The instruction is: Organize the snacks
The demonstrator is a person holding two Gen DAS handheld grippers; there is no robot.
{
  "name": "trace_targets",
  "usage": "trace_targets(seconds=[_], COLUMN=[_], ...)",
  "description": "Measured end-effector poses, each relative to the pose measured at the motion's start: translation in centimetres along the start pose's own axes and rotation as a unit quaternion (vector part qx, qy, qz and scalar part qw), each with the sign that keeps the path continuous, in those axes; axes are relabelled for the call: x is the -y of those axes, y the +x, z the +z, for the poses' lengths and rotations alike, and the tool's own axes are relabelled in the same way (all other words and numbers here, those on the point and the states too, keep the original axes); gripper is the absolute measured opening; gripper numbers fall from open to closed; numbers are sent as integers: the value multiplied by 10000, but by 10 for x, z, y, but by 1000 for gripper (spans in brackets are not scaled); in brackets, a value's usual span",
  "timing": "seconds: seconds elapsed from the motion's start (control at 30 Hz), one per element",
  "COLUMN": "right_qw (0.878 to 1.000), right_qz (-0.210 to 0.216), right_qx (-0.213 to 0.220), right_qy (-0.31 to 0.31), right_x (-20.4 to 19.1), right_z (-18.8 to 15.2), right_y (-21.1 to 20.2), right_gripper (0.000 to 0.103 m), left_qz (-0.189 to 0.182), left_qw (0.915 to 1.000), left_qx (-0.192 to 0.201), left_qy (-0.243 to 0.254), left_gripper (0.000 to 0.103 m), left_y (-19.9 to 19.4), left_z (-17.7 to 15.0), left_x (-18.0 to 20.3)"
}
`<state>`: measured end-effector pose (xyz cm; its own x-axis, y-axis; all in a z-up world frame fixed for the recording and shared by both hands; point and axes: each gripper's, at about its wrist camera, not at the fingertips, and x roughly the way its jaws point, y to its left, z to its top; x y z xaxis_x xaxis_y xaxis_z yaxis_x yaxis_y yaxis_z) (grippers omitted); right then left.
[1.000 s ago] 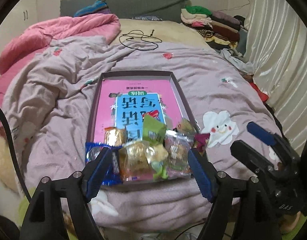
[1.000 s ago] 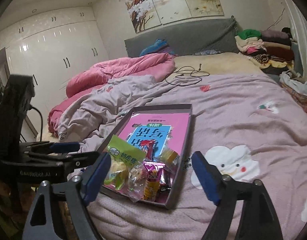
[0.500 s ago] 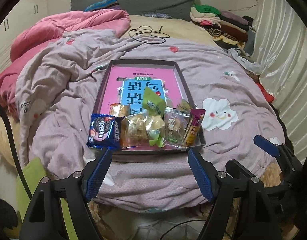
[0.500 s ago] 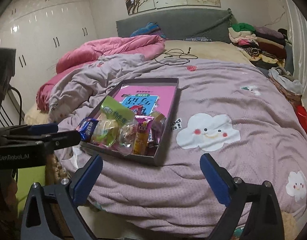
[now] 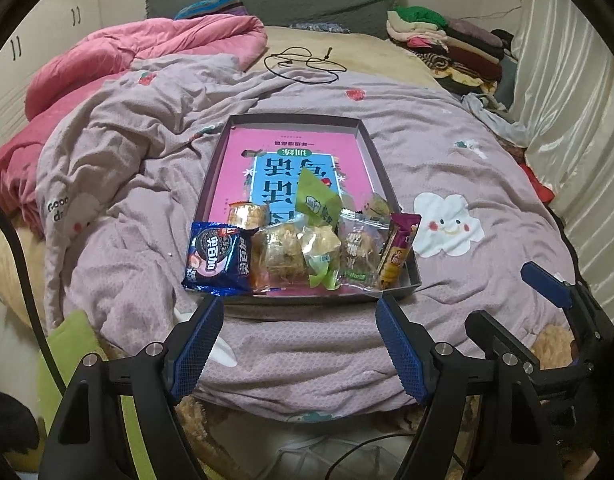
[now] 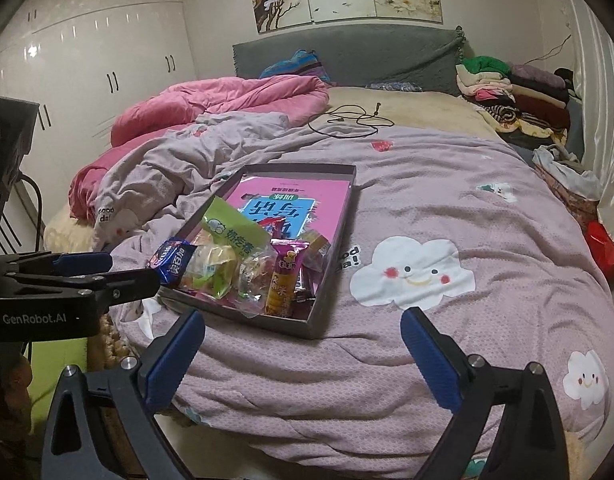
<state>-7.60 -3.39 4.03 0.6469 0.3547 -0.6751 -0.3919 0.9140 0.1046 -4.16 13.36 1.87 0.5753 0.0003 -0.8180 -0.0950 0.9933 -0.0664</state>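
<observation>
Snack packets (image 5: 299, 252) heaped at near end of tray (image 5: 381, 184), centre frame. Light, crinkly, slippery, crushable; best pinched by sealed edges. Left gripper (image 5: 299, 344) fingers apart, empty. Right gripper (image 6: 303, 360) fingers wide apart, empty.

The side of the left gripper (image 6: 83, 270), seen from the right wrist view, bears "GenRobot.AI" in pale letters. Inside the tray (image 5: 383, 184), a pink book (image 5: 243, 160) shows large Chinese characters upside down on a blue panel, too distorted to read. Left of the tray, the purple blanket (image 5: 147, 152) carries the word "Good".
</observation>
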Motion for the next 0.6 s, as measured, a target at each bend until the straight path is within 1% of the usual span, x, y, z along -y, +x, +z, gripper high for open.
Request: trace_targets(seconds=[0.6], right_qw=[10000], right_qz=[-46], right_qx=[8], right_qy=[22], right_x=[2], right_z=[0], right_y=[-1], right_gripper=[99], left_qz=[62], left_qw=[9999], left_qx=[-17], left_qy=[-104], left_gripper=[80], left_y=[0], left_z=[0], left_x=[-5])
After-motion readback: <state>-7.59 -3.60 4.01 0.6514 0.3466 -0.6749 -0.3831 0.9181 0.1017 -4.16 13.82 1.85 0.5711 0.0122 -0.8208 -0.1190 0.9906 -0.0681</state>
